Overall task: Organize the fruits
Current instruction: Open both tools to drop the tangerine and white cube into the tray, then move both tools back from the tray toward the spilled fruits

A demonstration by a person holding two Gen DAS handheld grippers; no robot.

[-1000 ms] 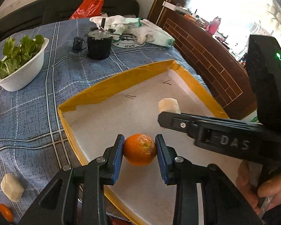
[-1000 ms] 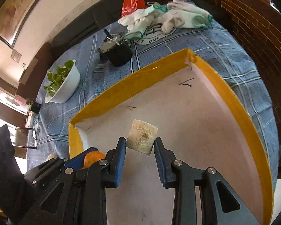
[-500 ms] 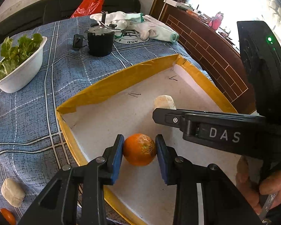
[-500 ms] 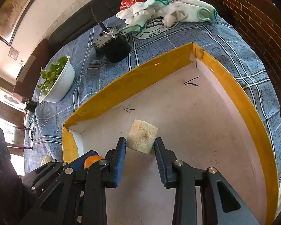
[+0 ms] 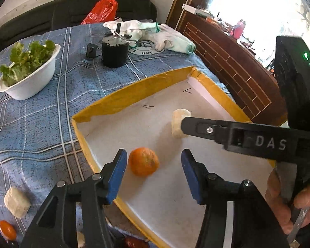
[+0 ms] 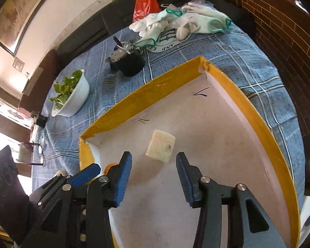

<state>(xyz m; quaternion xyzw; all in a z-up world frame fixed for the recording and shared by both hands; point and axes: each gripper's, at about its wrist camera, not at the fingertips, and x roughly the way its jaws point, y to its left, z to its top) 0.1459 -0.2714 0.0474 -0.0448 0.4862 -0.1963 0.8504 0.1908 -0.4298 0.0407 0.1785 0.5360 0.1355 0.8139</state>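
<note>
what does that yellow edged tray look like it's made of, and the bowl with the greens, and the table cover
Tray: probably cardboard or foam board; matte white floor with pen marks, rim wrapped in glossy yellow tape that wrinkles at the corners.
Bowl: smooth white and thin-rimmed, likely plastic or foam, though ceramic can't be excluded.
Table cover: woven fabric, matte blue plaid, lying in soft ripples.
</note>
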